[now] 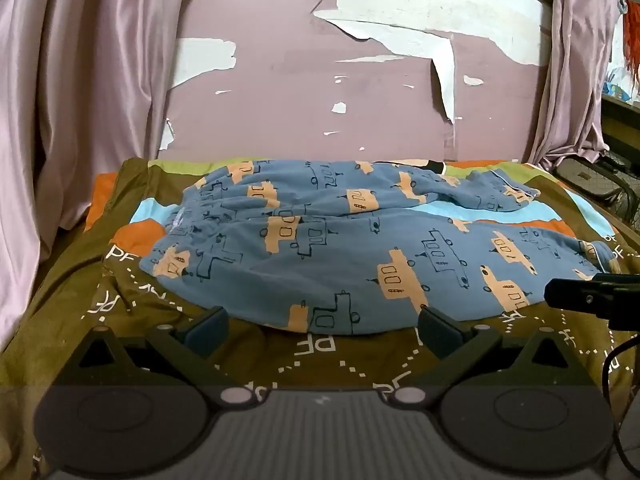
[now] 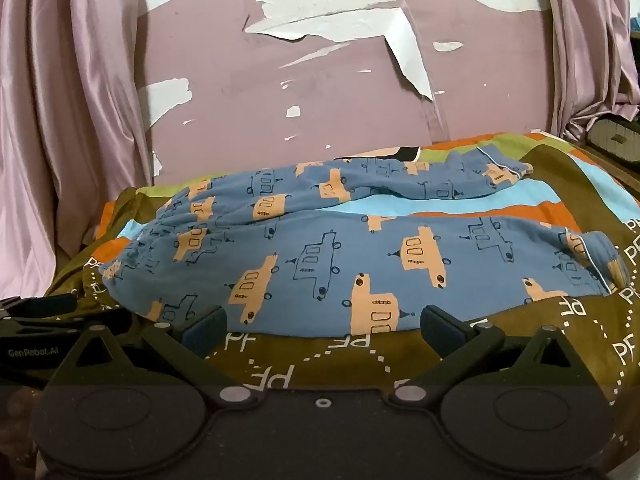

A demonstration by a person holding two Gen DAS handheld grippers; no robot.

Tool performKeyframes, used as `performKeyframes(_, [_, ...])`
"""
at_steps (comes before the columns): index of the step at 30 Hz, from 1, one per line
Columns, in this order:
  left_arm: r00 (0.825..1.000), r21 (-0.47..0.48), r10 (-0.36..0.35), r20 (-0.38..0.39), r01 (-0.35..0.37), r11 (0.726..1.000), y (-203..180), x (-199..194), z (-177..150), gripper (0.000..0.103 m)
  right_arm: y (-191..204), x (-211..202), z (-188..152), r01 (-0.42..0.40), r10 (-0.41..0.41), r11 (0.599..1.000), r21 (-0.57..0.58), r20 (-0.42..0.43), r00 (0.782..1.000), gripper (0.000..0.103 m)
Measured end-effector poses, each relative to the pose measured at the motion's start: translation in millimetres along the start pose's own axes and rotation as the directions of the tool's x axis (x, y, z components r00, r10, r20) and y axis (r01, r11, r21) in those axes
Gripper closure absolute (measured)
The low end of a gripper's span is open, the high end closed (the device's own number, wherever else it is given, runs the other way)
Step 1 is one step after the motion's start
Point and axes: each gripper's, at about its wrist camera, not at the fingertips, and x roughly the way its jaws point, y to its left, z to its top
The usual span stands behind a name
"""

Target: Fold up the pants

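Note:
Blue pants (image 1: 344, 256) printed with peach cars lie spread across the bed, waistband at the left, both legs running right with a gap between them. My left gripper (image 1: 322, 330) stands open just short of the near leg's front edge, nothing between its fingers. In the right wrist view the same pants (image 2: 340, 264) lie ahead, cuffs at the right. My right gripper (image 2: 322, 330) is open too, its fingertips close to the near edge of the cloth. Part of the right gripper (image 1: 592, 294) shows at the left view's right edge, and the left gripper's body (image 2: 44, 312) at the right view's left edge.
The pants rest on an olive bedcover (image 1: 328, 364) with white lettering and orange, green and light blue patches. Behind the bed stands a mauve wall (image 1: 320, 92) with peeling paint. Pink curtains (image 1: 80, 100) hang at both sides. A wire rack (image 1: 600, 180) stands at the far right.

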Motion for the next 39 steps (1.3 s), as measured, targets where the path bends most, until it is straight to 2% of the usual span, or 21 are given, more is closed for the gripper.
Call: performKeyframes(39, [1.0, -0.003, 0.001, -0.007, -0.001, 1.0, 0.3, 0.1, -3.1, 0.0, -4.1, 2.9, -1.7, -0.006, 0.006, 1.0, 0.019, -0.007, 1.0, 0.0])
